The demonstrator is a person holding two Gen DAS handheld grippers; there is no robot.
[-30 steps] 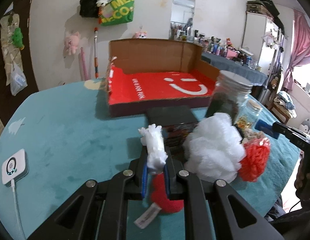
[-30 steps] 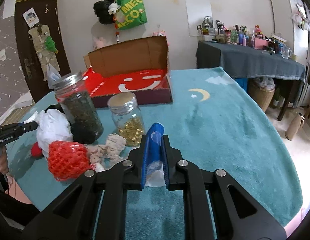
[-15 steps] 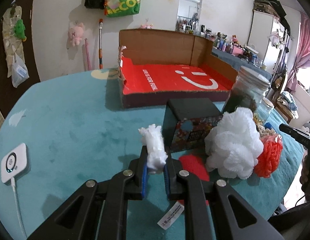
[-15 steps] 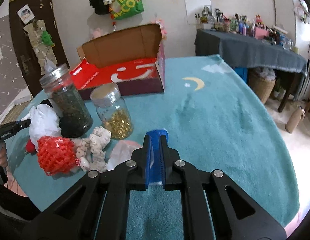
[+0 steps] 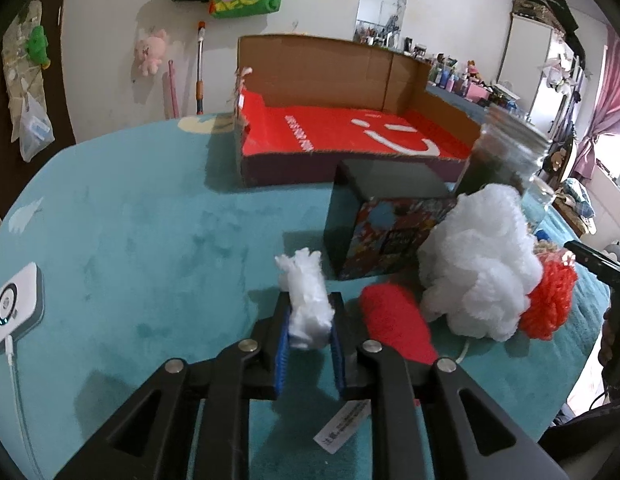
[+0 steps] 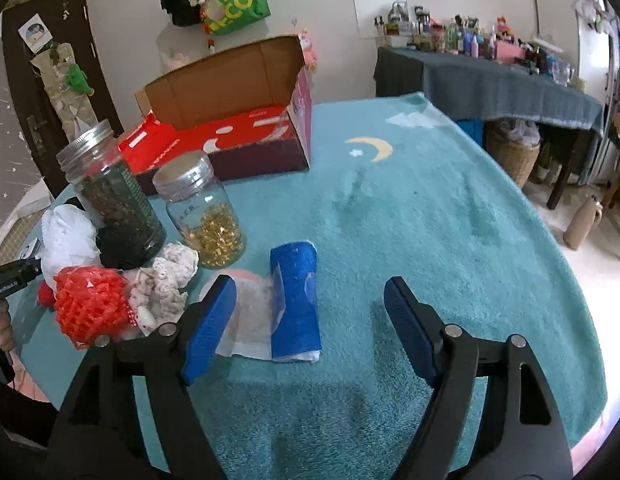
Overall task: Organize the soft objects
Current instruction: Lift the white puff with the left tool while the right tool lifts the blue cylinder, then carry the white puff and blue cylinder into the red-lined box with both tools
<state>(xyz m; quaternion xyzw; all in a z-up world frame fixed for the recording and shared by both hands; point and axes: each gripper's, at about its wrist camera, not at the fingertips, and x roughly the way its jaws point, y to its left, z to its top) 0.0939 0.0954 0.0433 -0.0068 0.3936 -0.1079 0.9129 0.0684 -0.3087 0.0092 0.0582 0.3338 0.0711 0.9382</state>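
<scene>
A: What has the left gripper (image 5: 308, 334) got?

B: Its fingers are clenched on a white fluffy tuft (image 5: 307, 300), which sticks up past the blue pads. A white label tag (image 5: 342, 426) shows below the fingers, and a red plush piece (image 5: 396, 326) lies just to the right of them on the table (image 5: 129, 240).

A: And the right gripper (image 6: 310, 326)?

B: Released, fingers spread wide. A blue rolled cloth (image 6: 295, 300) lies on the table between them, touching neither pad, with a pale sheet (image 6: 249, 316) beside it.

A: Where are the other soft things?

B: Bunched near the table's edge by the left gripper: a white puff (image 5: 480, 264), a red-orange mesh ball (image 5: 550, 300) touching it, and in the right wrist view a cream lace bundle (image 6: 165, 280) beside the ball.

A: Anything hard nearby?

B: A dark-filled jar (image 6: 109, 196) and a jar of gold bits (image 6: 201, 212) stand behind the pile, with a colourful black-topped box (image 5: 386, 224) next to the puff. The open cardboard box (image 5: 342, 128) with its red smiley lining sits toward the far edge. A white device (image 5: 13, 308) with a cable rests by the near left edge.
</scene>
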